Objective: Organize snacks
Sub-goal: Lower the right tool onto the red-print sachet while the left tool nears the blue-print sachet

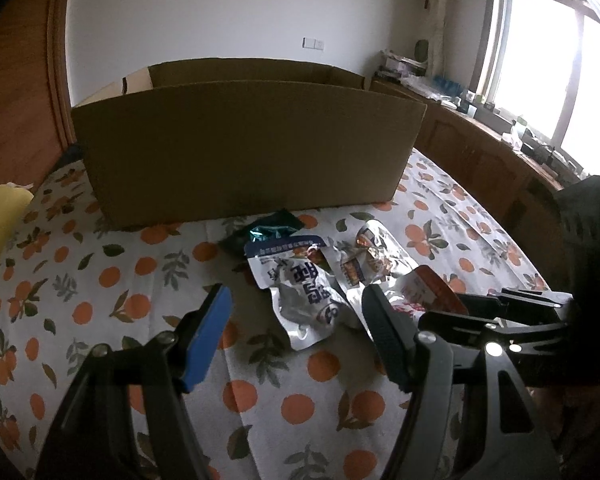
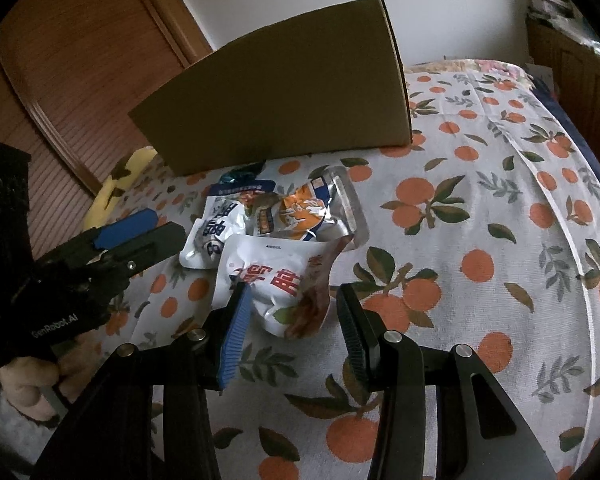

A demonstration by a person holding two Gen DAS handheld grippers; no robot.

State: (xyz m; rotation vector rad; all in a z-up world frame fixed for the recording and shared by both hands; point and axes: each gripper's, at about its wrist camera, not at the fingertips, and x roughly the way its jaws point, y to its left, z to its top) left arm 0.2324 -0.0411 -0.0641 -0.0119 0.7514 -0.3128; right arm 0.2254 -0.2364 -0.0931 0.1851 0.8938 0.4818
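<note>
Several snack packets lie in a heap on the orange-print bedspread [image 1: 100, 280] in front of a cardboard box [image 1: 240, 148] [image 2: 280, 100]. My left gripper [image 1: 296, 296] [image 2: 170, 222] is open, its tips either side of a silver packet with blue characters [image 1: 308, 300] [image 2: 216, 220] without touching it. The right gripper [image 2: 294, 292] [image 1: 446, 307] stands open around a white packet with red characters [image 2: 276, 276] [image 1: 428, 288]; the blue pad [image 2: 236, 320] touches its edge, the black finger is just apart. An orange-and-silver packet [image 1: 364, 260] [image 2: 304, 208] and a dark green one [image 1: 268, 230] [image 2: 240, 174] lie behind.
The box's near wall stands upright close behind the heap. A yellow pillow [image 1: 0, 220] [image 2: 112, 196] lies at the left. A wooden cabinet [image 1: 480, 160] runs under the window on the right. A hand [image 2: 24, 384] holds the left gripper. Bedspread [image 2: 480, 200] stretches to the right.
</note>
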